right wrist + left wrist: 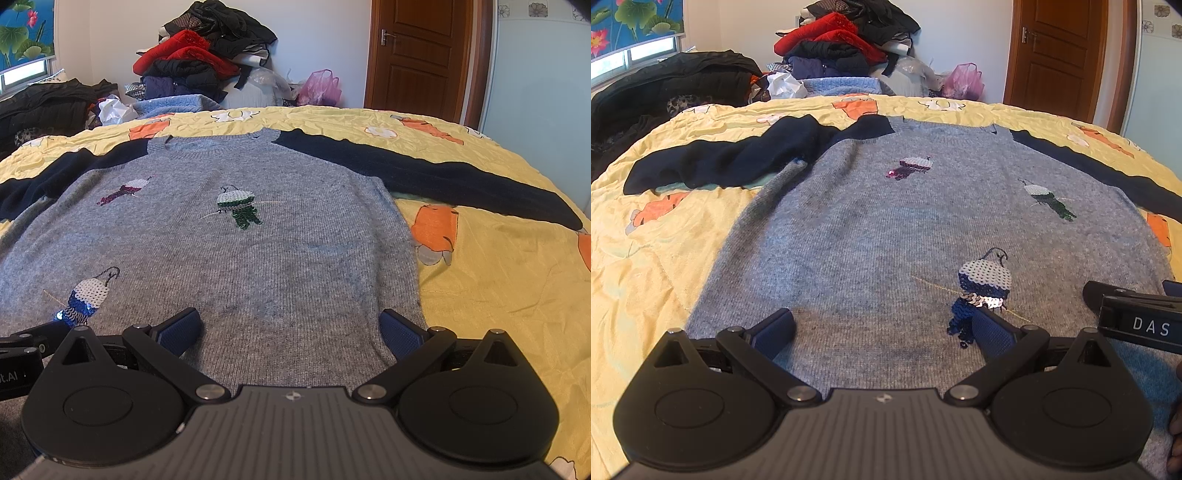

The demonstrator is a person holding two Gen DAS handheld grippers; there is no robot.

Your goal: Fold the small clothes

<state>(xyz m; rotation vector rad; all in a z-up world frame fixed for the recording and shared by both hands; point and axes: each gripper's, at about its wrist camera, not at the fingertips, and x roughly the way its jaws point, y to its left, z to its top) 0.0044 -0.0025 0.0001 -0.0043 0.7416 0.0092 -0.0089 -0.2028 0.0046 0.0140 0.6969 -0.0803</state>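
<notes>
A small grey knit sweater [886,229] with navy sleeves and sequin bird patches lies flat, face up, on the yellow bedspread [665,258]. It also shows in the right wrist view [236,258]. Its left sleeve [731,162] lies bunched out to the left. Its right sleeve [443,177] stretches out to the right. My left gripper [882,328] is open and empty, low over the sweater's hem near the blue bird patch [982,291]. My right gripper [291,325] is open and empty over the hem's right corner. Each gripper's body shows at the edge of the other's view.
A tall pile of clothes [842,44] stands beyond the bed's far edge, with dark coats [676,81] at the far left. A pink plastic bag [321,88] and a wooden door [421,51] are at the back right. Bare bedspread [498,277] lies right of the sweater.
</notes>
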